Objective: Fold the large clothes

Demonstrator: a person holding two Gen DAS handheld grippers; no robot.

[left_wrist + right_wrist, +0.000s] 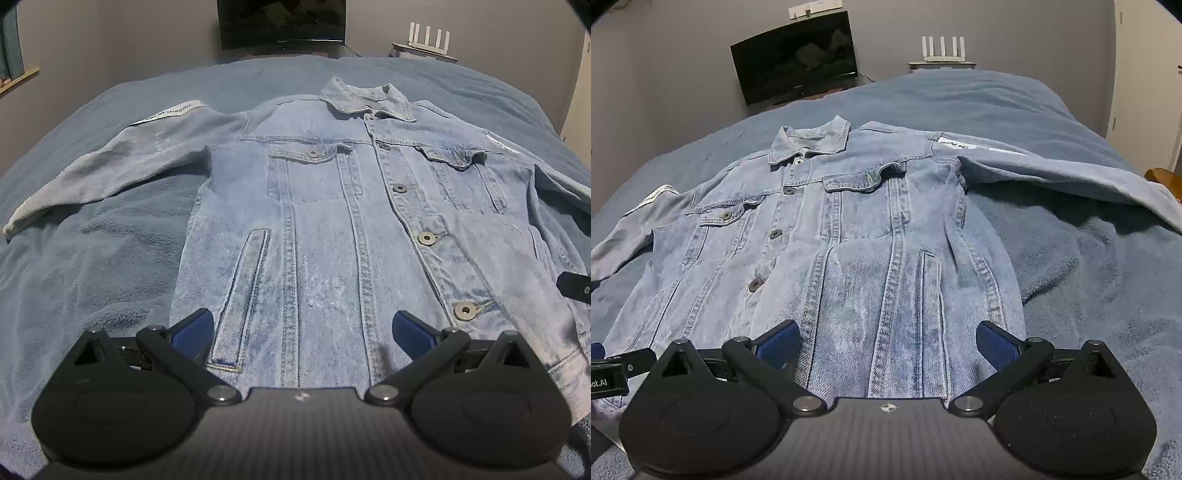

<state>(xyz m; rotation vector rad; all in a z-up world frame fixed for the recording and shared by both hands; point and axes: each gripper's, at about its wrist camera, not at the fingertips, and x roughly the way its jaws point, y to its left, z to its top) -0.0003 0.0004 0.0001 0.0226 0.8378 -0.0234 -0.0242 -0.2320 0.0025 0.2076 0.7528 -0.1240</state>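
A light blue denim jacket (332,206) lies face up and buttoned on the bed, collar at the far end, both sleeves spread out to the sides. My left gripper (301,332) hovers over the jacket's near hem on its left half, jaws wide open with nothing between the blue pads. In the right wrist view the same jacket (849,240) fills the middle, and my right gripper (888,343) stands open over the hem of its right half. The left gripper (613,365) shows at that view's left edge; the right gripper's tip (576,286) shows at the left wrist view's right edge.
The jacket rests on a blue fleece blanket (92,266) covering the bed. Past the bed's far end a dark screen (282,24) hangs on the grey wall, beside a white router (428,37) on a small shelf. A wooden piece (1165,179) shows at the bed's right.
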